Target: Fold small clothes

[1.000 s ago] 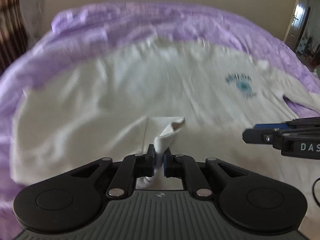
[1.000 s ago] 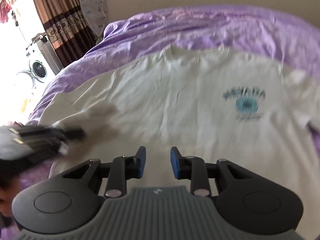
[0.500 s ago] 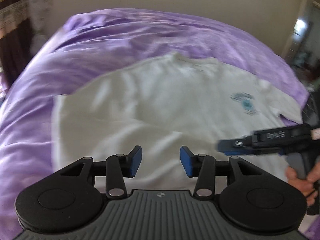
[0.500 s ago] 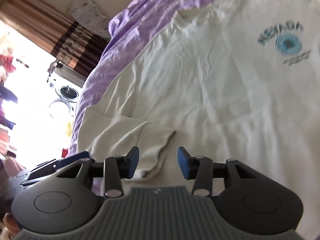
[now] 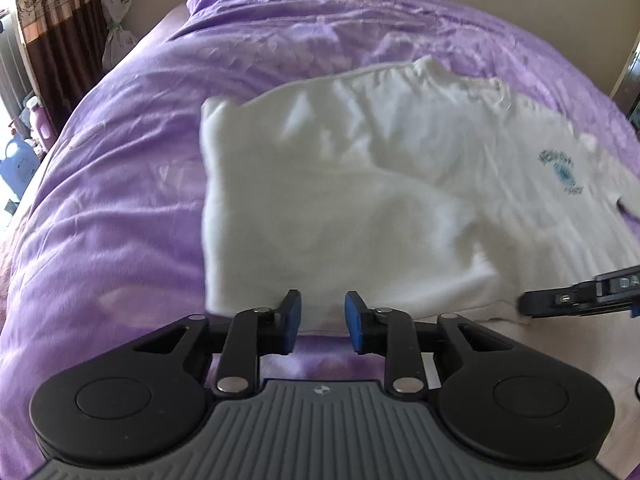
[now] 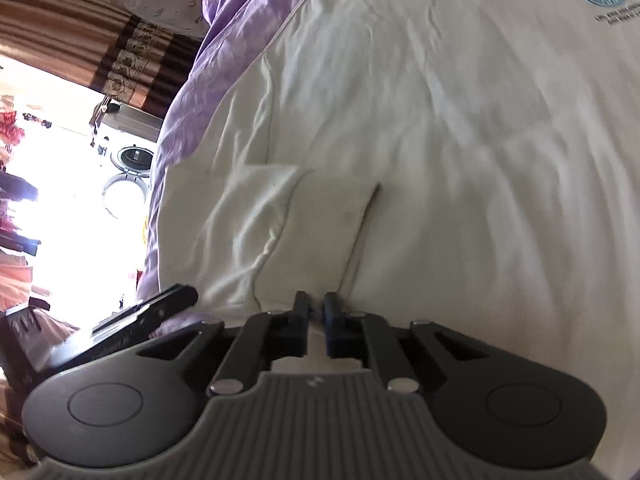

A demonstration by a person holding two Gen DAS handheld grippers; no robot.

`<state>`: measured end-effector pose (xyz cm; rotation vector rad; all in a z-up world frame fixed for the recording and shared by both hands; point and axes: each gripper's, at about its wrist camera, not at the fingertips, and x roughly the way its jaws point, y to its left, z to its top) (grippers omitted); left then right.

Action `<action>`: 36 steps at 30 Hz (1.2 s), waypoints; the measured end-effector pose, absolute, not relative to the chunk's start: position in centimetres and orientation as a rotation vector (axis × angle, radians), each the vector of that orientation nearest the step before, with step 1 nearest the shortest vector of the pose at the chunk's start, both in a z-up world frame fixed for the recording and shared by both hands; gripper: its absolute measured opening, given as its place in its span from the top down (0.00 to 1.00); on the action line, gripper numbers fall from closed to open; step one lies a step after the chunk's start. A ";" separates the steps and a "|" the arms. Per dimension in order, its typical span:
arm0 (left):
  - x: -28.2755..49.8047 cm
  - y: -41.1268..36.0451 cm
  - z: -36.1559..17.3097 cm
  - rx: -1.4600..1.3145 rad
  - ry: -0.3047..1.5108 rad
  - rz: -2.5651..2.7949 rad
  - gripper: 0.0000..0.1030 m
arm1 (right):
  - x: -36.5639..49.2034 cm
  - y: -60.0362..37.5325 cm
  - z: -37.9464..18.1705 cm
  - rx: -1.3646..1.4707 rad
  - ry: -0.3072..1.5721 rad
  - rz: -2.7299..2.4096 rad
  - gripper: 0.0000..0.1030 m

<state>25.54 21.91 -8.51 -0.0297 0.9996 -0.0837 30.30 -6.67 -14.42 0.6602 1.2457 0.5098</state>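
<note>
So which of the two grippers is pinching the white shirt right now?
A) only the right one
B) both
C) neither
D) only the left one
A: the right gripper has its jaws nearly shut on the shirt's near edge, while the left gripper is spread open with nothing between its jaws.

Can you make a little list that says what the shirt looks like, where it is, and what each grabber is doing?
shirt: white T-shirt with a teal logo, one sleeve folded in
where: lying on the purple bedspread
left gripper: open, at the shirt's near edge, holding nothing
right gripper: fingers nearly together, pinching the shirt's hem
background: brown curtain
</note>
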 end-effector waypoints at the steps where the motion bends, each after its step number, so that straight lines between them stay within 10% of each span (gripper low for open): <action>1: 25.6 22.0 -8.8 -0.027 1.015 -0.073 0.73 | 29.9 -6.8 -14.5 0.653 1.235 0.510 1.00; 8: 24.5 23.0 -7.5 -0.076 0.986 -0.092 0.74 | 28.9 -8.2 -15.5 0.654 1.285 0.480 0.96; 10: 24.3 23.5 -6.4 -0.092 0.957 -0.097 0.74 | 29.3 -8.6 -14.5 0.659 1.230 0.486 0.65; 12: 24.3 24.1 -5.1 -0.107 0.925 -0.090 0.73 | 30.3 -9.0 -13.5 0.698 1.186 0.488 0.57; 19: 24.6 26.4 -3.4 -0.146 0.877 -0.007 0.71 | 34.3 -8.0 -16.6 0.765 1.269 0.428 0.61; 22: 24.6 27.6 -3.4 -0.170 0.874 0.031 0.71 | 34.5 -7.5 -17.9 0.831 1.281 0.439 0.96; 24: 24.4 28.3 -3.2 -0.176 0.868 0.049 0.71 | 34.6 -6.9 -16.6 0.813 1.261 0.475 0.98; 36: 26.5 28.5 -1.8 -0.185 0.831 0.075 0.71 | 39.0 -2.7 7.7 0.411 0.748 0.623 1.00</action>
